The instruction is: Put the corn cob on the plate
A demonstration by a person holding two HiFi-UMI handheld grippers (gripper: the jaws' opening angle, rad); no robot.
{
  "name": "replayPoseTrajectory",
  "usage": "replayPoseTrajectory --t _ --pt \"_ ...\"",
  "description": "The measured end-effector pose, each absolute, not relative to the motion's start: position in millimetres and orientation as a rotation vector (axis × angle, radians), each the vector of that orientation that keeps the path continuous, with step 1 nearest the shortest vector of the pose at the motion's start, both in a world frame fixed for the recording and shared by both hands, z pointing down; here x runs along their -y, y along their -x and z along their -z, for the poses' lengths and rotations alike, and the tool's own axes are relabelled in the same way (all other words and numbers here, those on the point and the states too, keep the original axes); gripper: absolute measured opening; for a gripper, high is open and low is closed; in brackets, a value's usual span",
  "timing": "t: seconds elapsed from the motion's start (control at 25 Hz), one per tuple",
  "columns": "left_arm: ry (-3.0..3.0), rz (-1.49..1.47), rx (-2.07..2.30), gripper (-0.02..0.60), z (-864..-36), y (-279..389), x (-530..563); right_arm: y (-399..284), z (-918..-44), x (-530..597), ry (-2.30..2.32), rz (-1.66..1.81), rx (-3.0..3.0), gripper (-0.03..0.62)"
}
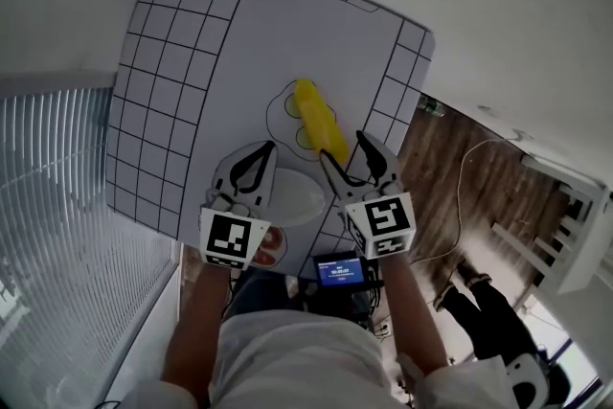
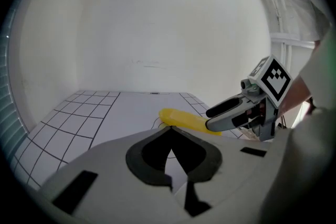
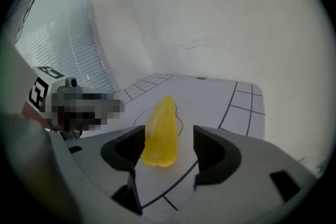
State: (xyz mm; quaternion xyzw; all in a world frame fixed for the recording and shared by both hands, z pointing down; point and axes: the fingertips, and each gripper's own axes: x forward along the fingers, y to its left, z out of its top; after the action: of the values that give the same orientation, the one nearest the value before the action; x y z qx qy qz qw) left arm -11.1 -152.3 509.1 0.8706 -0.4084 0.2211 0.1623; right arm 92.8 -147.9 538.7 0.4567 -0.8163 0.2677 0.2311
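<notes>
Corn cob (image 1: 318,118) lying on a white gridded surface (image 1: 287,34), not on the plate (image 1: 299,198).
Yellow, resting lengthwise over a thin drawn outline near the middle of the surface, apart from the white plate at the near edge. Right tongs (image 3: 168,134) spread apart, one jaw on each side of the cob's near end, neither pad pressing it. Left tongs (image 2: 170,129) closed tip to tip on nothing, close by the plate.
</notes>
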Motion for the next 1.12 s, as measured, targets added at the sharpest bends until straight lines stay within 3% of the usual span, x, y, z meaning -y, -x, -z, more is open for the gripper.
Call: replayPoseTrajectory --t 0.52,0.72,0.8,1.12 --pt "-2.427 -0.640 1.212 0.008 -516.0 33.6 152.6 -48.3 -565.4 146.8 -1.003 -0.687 2.172 0.330" --pt "-2.411 -0.636 1.223 0.008 -516.4 37.8 150.1 -39.3 -572.8 142.9 -0.974 -0.637 2.129 0.321" --pt "-2.409 -0.637 1.227 0.008 -516.3 39.5 148.5 -36.2 -573.5 140.1 -0.935 -0.577 2.117 0.258" --pt "-2.399 -0.637 1.243 0.008 -514.9 42.5 143.9 -34.0 -571.3 140.2 -0.906 -0.644 2.151 0.255"
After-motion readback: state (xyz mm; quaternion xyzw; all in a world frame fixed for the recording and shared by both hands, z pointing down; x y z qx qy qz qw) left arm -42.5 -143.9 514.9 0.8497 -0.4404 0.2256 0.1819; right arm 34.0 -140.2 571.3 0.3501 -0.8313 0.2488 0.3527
